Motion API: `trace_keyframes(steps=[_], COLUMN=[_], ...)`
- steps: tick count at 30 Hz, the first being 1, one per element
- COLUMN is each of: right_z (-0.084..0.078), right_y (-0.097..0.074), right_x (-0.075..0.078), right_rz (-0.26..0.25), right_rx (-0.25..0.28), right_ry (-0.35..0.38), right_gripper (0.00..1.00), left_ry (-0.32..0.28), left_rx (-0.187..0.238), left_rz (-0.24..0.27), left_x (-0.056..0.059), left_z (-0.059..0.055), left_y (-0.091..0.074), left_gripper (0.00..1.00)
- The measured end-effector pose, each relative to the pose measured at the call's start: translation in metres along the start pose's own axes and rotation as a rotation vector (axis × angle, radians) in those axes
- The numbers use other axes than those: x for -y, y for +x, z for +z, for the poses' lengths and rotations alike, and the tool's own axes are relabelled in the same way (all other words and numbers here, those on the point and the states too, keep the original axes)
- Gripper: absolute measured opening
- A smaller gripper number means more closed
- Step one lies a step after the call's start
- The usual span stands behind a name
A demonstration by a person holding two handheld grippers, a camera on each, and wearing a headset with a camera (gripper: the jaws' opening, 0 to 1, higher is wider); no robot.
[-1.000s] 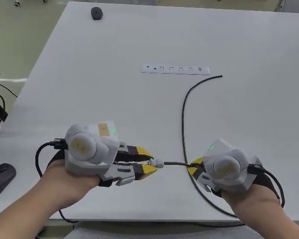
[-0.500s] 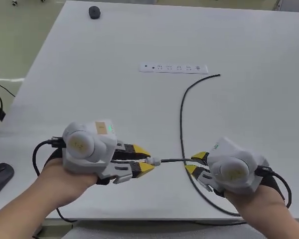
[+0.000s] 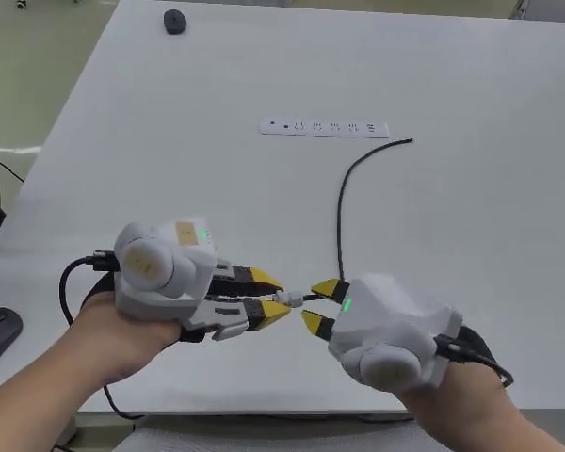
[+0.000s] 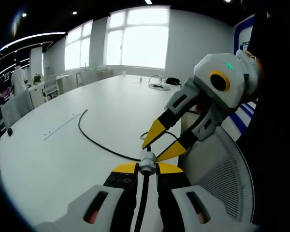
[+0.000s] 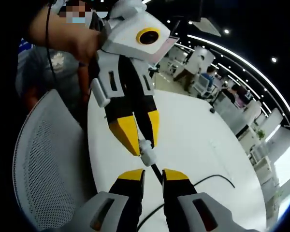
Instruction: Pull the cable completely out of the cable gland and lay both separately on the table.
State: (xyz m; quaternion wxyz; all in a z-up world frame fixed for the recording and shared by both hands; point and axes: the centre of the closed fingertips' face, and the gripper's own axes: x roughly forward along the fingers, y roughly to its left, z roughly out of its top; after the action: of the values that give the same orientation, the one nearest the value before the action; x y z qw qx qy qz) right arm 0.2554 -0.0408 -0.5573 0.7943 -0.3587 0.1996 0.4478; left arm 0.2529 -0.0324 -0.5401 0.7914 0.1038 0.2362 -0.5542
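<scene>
Gland held at lower centre of the head view, cable threaded through it
The left gripper (image 3: pixel 271 297) fingers clamp the cable gland (image 3: pixel 285 298) over the surface (image 3: pixel 169 141). Just beside it, the right gripper (image 3: pixel 322 304) fingers stand narrowly apart around the black cable (image 3: pixel 340 217), not pinching.

White power strip (image 3: pixel 324 128) on white table (image 3: pixel 471 85)
</scene>
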Motion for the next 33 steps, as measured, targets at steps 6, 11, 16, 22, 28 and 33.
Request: trace_keyframes(steps=[6, 11, 16, 22, 28, 33], right_z=[0.002, 0.000, -0.005, -0.020, -0.031, -0.042], right_y=[0.001, 0.001, 0.000, -0.002, -0.004, -0.004], right_x=[0.005, 0.004, 0.008, 0.016, 0.018, 0.017], right_rz=[-0.014, -0.012, -0.016, -0.023, -0.024, -0.019], right_rx=[0.004, 0.002, -0.010, -0.030, -0.043, -0.058], right_ry=[-0.023, -0.002, 0.073, 0.160, 0.213, 0.302], right_gripper=[0.03, 0.02, 0.01, 0.00, 0.00, 0.00], left_ry=[0.005, 0.003, 0.006, 0.001, 0.004, 0.010], left_rx=[0.003, 0.004, 0.009, 0.013, 0.010, 0.007], left_rz=[0.001, 0.002, 0.005, 0.008, 0.005, 0.006], left_x=[0.000, 0.001, 0.001, -0.001, 0.000, 0.000], left_z=[0.000, 0.000, 0.002, 0.003, 0.002, 0.002], left_y=[-0.001, -0.001, 0.000, -0.001, -0.001, 0.000], left_gripper=[0.15, 0.15, 0.15, 0.15, 0.15, 0.15])
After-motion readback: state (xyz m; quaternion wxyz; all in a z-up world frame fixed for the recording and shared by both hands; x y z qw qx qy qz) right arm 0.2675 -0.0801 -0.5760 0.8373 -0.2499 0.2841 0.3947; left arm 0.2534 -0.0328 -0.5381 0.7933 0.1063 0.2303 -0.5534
